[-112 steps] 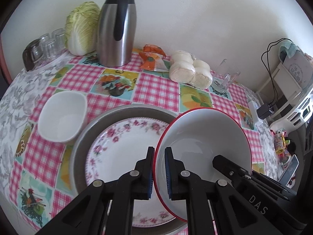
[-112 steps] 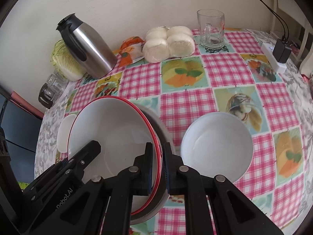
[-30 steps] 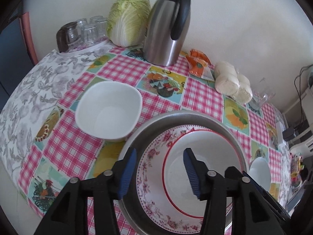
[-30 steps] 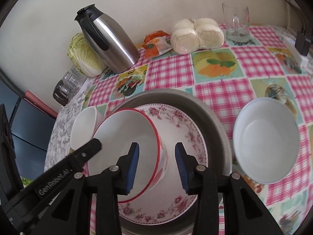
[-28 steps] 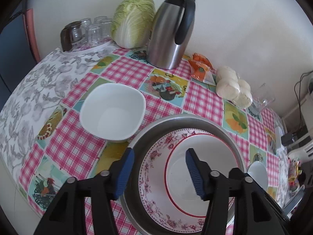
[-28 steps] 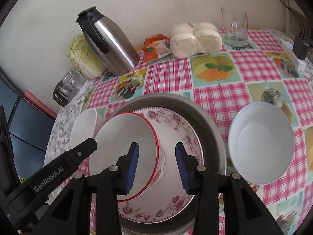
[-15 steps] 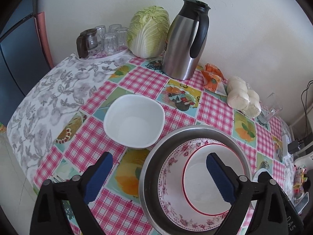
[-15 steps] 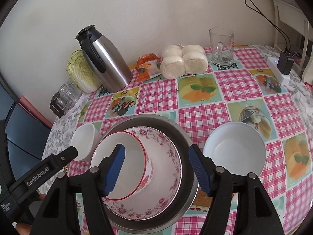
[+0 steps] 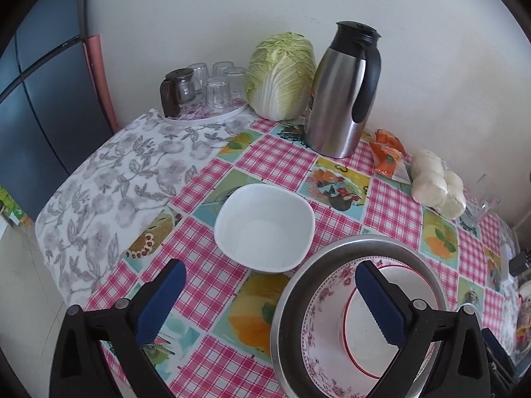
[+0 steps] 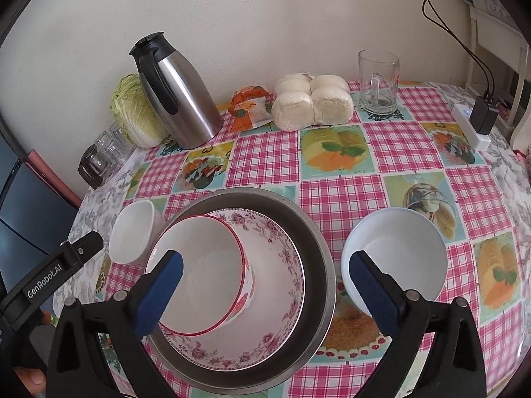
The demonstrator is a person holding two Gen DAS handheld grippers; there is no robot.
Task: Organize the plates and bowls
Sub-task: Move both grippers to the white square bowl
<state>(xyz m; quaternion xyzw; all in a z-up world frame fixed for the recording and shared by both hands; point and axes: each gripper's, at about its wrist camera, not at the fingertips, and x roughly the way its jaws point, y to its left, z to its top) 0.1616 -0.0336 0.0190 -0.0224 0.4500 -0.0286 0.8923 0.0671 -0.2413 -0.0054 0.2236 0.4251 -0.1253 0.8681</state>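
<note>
Two tongs spread empty, three bowls, one plate

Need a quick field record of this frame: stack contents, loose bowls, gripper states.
stack: red-rimmed bowl inside floral plate, inside metal basin
loose bowls: square white bowl left of the basin; round white bowl right of it
left gripper: jaws just opened, nothing between them
right gripper: jaws just opened, above the stack, holding nothing
</note>
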